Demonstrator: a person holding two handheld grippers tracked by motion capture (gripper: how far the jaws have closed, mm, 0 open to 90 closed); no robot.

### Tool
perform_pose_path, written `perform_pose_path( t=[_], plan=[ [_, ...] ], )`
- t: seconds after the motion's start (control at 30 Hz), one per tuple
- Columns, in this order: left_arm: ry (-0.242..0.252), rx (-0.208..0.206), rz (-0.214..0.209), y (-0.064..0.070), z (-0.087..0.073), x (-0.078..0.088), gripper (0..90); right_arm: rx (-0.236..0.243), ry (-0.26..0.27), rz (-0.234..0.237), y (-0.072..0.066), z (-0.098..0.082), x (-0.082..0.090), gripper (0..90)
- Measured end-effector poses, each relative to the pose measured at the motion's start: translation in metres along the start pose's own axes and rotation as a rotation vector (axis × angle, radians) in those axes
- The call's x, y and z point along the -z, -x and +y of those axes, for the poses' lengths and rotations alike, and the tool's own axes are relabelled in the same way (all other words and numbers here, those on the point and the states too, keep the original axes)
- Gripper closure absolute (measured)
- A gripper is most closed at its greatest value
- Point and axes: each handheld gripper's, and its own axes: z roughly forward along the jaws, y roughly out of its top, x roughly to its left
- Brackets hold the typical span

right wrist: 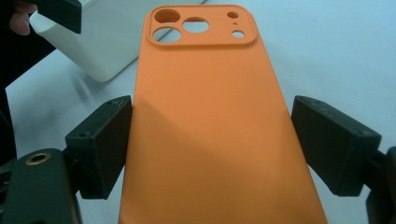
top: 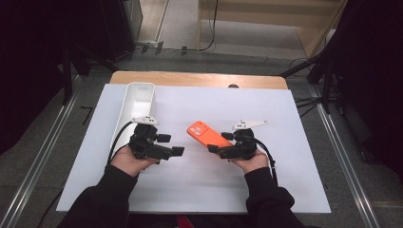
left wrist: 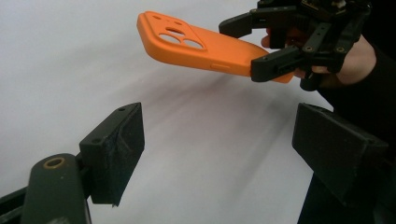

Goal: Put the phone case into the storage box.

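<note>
Currently the right gripper (top: 221, 143) is clamped across the width of the orange phone case (top: 208, 135), whose long axis runs straight out ahead of its jaws, clear of the table (top: 285, 156). Left gripper (left wrist: 217, 154) stands with jaws apart and empty, the case ahead of it and slightly above, camera end nearest.

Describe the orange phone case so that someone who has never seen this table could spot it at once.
Start at the white table and go to its middle, right of the long white bin. There the right gripper holds the orange phone case by its two long edges, lifted clear of the surface. It is the one bright orange thing, flat, with round camera holes at its far end.
</note>
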Motion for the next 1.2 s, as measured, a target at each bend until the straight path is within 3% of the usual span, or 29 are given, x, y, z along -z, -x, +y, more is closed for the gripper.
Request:
perform_pose_path(
  t=[0.2,0.43,0.73,0.8,0.97,1.2],
  plan=[
    [0.009,0.02,0.009,-0.007,0.009,-0.005,17.3,-0.015,0.027,-0.038,-0.007,-0.003,-0.003,14.5],
    [-0.004,0.032,0.035,-0.011,0.014,-0.01,17.4,0.011,0.035,-0.096,-0.015,-0.01,-0.004,14.5],
    [0.003,0.053,0.037,-0.012,0.023,-0.021,17.4,0.0,0.08,-0.113,-0.022,-0.013,-0.005,14.5],
    [0.0,0.051,0.051,-0.012,0.026,-0.023,17.4,-0.018,0.103,-0.109,-0.024,-0.014,-0.007,14.5],
    [0.011,0.039,0.083,-0.012,0.028,-0.025,21.5,-0.01,0.119,-0.11,-0.026,-0.016,-0.008,14.5],
    [0.021,0.069,0.087,-0.017,0.031,-0.028,21.5,-0.038,0.159,-0.109,-0.029,-0.02,-0.012,14.5]
  ],
)
